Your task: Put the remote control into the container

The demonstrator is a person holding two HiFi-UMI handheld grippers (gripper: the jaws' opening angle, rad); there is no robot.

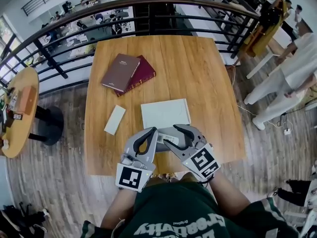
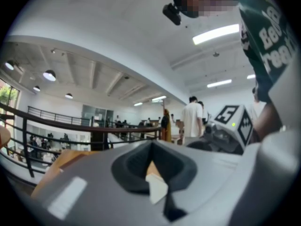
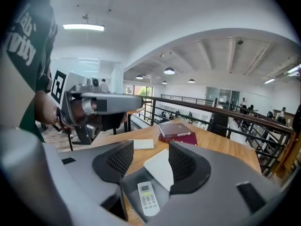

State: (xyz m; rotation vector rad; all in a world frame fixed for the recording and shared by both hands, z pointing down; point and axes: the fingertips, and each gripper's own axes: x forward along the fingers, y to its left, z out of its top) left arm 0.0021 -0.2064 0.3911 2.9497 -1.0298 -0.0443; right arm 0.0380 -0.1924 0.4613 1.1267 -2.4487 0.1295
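The remote control [image 3: 147, 199] lies flat inside the grey container [image 3: 130, 189], at the near edge of the table [image 1: 198, 83]. It is just under my right gripper [image 3: 150, 163], whose jaws are apart and press nothing. Its long axis follows their direction. My left gripper [image 2: 151, 147], closed and empty, is less near, at the left.

head view: head-mounted, looks steeply down on the table [image 1: 208, 83]; mid range, whole top in frame.
left gripper view: along left gripper [image 2: 151, 147] jaws, tilted up; mostly ceiling [image 2: 117, 41] and railing [image 2: 70, 121].
right gripper view: along right gripper [image 3: 150, 147] jaws, low over the tabletop, close.
shared: head and right gripper views both catch the books [image 1: 128, 73]; each gripper view sees the other gripper.
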